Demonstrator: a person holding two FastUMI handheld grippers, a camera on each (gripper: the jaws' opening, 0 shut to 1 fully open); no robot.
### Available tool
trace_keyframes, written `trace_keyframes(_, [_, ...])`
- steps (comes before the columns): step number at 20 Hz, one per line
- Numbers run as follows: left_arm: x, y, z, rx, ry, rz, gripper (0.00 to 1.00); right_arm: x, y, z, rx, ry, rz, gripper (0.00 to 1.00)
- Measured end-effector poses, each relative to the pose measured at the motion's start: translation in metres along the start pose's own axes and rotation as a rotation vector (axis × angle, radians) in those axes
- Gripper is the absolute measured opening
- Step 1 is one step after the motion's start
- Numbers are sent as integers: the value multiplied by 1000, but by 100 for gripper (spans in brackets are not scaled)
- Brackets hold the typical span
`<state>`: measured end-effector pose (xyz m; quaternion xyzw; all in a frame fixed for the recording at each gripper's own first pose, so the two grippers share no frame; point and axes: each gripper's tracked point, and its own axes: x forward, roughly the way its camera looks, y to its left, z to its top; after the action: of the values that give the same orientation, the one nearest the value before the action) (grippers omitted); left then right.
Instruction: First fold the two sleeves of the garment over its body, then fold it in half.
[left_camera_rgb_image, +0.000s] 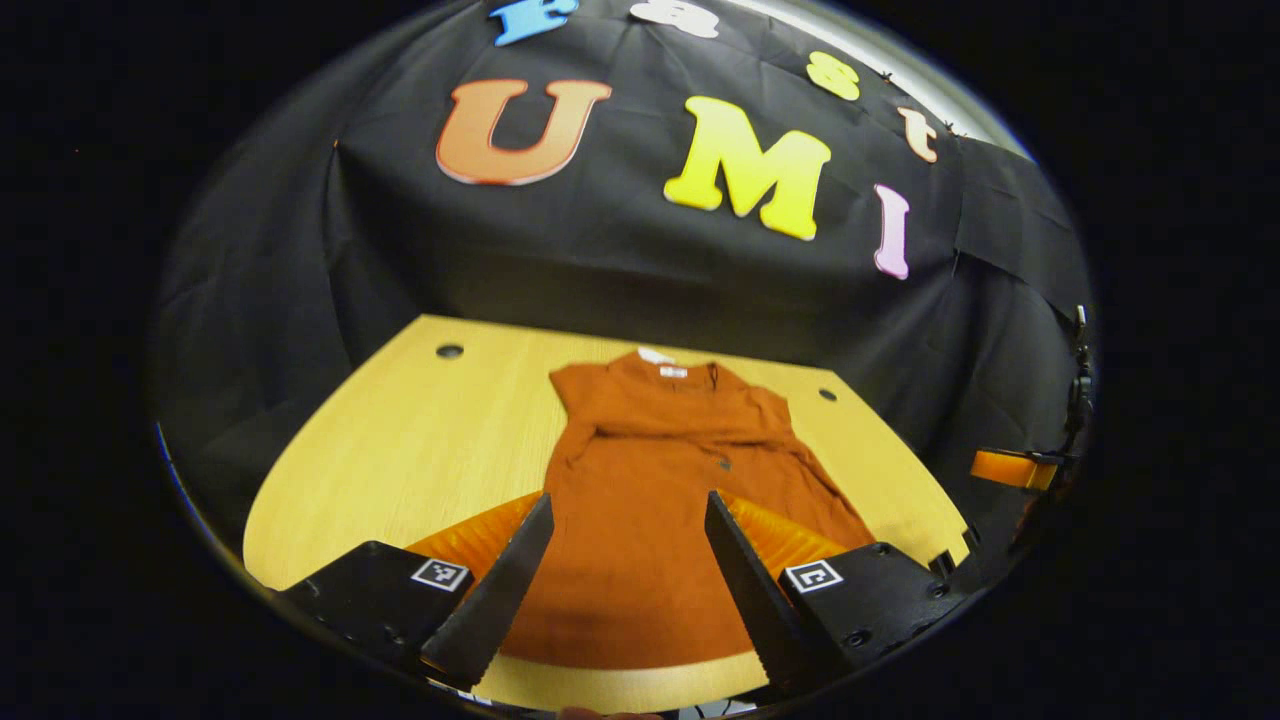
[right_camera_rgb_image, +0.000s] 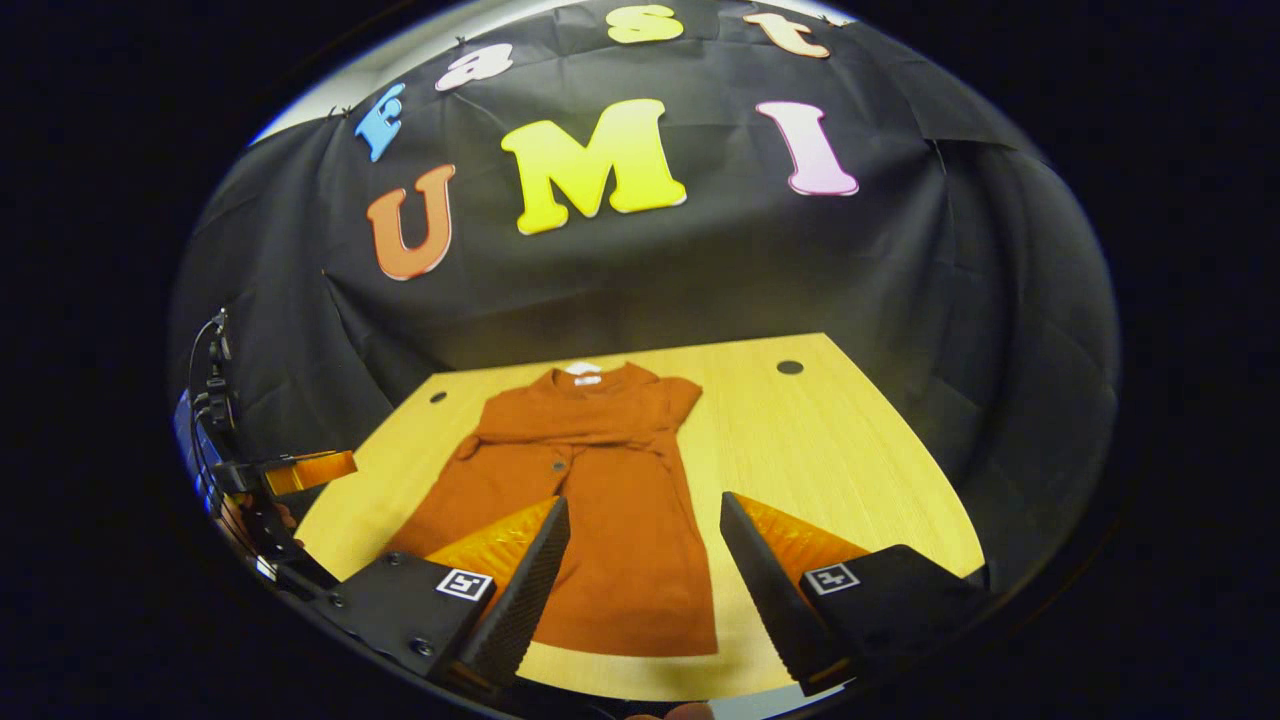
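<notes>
Wood-grain surface (left_camera_rgb_image: 420, 430), pale yellow with a curved near edge and small dark round holes toward the back, stands before the booth's black cloth wall (left_camera_rgb_image: 560, 250). On it lies the rust-orange garment (left_camera_rgb_image: 650, 500), flat, collar toward the wall, both sleeves folded across its body. Left gripper (left_camera_rgb_image: 628, 520) hangs above the garment's lower half, fingers spread apart and empty. Right gripper (right_camera_rgb_image: 645, 525), likewise spread and empty, hovers over the garment's hem side; the right gripper view also catches the other gripper at its left edge.

A pale wooden tabletop (left_camera_rgb_image: 420, 440) with small round holes (left_camera_rgb_image: 449, 351) near its far corners; black cloth wall (right_camera_rgb_image: 700, 270) behind it.
</notes>
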<state>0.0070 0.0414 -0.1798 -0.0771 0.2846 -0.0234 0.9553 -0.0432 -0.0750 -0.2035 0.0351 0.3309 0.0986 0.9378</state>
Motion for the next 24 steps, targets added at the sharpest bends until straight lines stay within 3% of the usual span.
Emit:
trace_keyframes(7, [-14,62,-120,-86,290,-34,99,3,-54,-89,37,167,-132,97])
trace_keyframes(12, [0,62,-140,-215,336,-74,99,13,-64,-123,-1,243,-160,97])
trace_keyframes(13, [2,61,-139,-221,323,-72,99,15,-63,-127,8,250,-160,92])
trace_keyframes(14, [5,62,-137,-231,312,-74,97,18,-60,-132,13,258,-160,97])
trace_keyframes(15, [4,61,-138,-247,321,-75,95,21,-57,-137,14,266,-158,92])
trace_keyframes(16, [9,56,-137,-267,312,-86,96,24,-53,-143,9,277,-152,97])
trace_keyframes(17, [10,51,-138,-283,321,-96,95,28,-50,-148,5,288,-146,92])
trace_keyframes(19, [16,49,-144,-288,325,-85,83,35,-45,-153,0,300,-140,97])
trace_keyframes(20, [19,47,-143,-290,324,-88,66,40,-43,-154,2,301,-136,97])
trace_keyframes(24, [26,43,-147,-256,356,-80,43,57,-36,-175,-4,351,-130,97])
